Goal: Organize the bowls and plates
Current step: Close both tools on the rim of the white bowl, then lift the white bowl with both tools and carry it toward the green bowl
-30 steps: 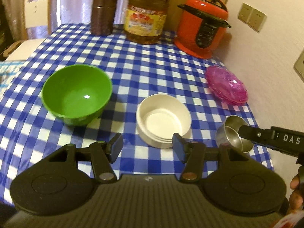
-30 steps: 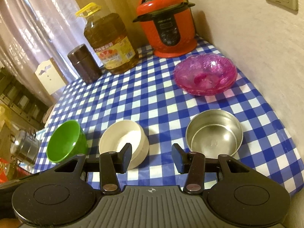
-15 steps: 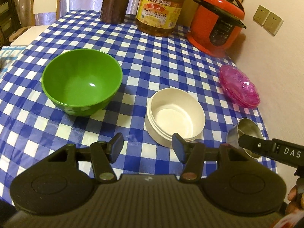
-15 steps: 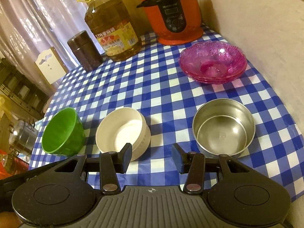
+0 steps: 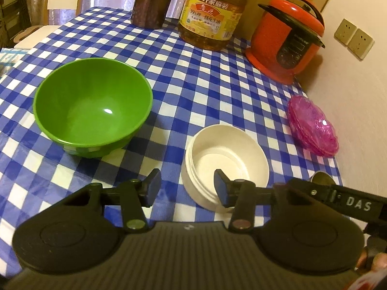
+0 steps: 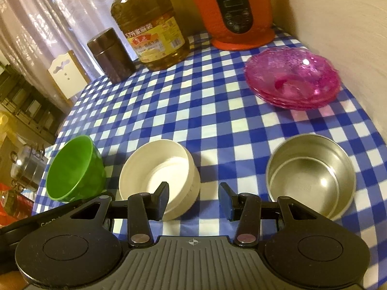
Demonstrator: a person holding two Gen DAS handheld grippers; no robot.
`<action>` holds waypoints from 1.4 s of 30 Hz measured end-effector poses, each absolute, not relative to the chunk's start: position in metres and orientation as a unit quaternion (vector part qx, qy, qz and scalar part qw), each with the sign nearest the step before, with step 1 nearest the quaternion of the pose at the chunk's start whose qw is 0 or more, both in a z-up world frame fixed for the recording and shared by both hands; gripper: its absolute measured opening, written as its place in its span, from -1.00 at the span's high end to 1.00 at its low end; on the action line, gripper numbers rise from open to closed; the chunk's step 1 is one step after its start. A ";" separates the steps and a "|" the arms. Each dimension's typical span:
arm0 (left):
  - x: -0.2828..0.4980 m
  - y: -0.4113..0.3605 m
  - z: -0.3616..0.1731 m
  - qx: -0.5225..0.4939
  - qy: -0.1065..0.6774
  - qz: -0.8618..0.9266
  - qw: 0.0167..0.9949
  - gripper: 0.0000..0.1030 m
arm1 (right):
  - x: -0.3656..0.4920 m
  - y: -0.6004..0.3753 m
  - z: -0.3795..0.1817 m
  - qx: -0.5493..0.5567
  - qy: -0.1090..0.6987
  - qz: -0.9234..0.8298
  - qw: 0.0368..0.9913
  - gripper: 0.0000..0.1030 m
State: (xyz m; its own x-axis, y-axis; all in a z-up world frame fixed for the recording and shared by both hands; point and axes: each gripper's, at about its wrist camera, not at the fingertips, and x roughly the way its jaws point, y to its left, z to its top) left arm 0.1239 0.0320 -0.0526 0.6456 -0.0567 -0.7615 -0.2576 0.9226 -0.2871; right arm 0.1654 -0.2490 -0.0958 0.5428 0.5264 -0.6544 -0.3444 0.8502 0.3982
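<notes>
Two hand-held tools over a tabletop in a blue-and-white check cloth, bowls still spread out singly. The left tool hangs released and empty; its jaws have just been closing, with nothing between them. Its right fingertip overlaps the near rim of the white bowl in the picture, though contact cannot be confirmed; the placement suggests a rim grasp on this bowl is being lined up. The right tool is likewise released and empty, poised over bare cloth between the white bowl and the steel bowl, touching neither.

Containers, left to right along the near row: green bowl, white bowl, steel bowl; all upright, apart from one another, and empty. The white bowl has a stepped inner wall, so it may be several bowls nested together; this cannot be settled. At far right, by the wall, pink glass dishes already sit stacked, a likely model for the remaining sorting. Along the far edge stand a brown canister, an oil jug largely full of amber oil, and a red cooker, lid shut.
</notes>
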 end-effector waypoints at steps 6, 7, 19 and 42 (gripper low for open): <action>0.134 0.032 -0.069 -0.198 0.425 0.057 0.882 0.32 | 0.181 -0.234 -0.108 0.100 0.415 0.254 0.868 0.10; 0.135 0.032 -0.071 -0.201 0.425 0.055 0.881 0.35 | 0.183 -0.231 -0.110 0.099 0.416 0.255 0.867 0.11; 0.147 0.034 -0.084 -0.221 0.421 0.047 0.878 0.65 | 0.201 -0.214 -0.127 0.096 0.431 0.257 0.860 0.49; 0.141 0.029 -0.076 -0.204 0.426 0.041 0.881 0.75 | 0.196 -0.217 -0.126 0.100 0.432 0.253 0.860 0.75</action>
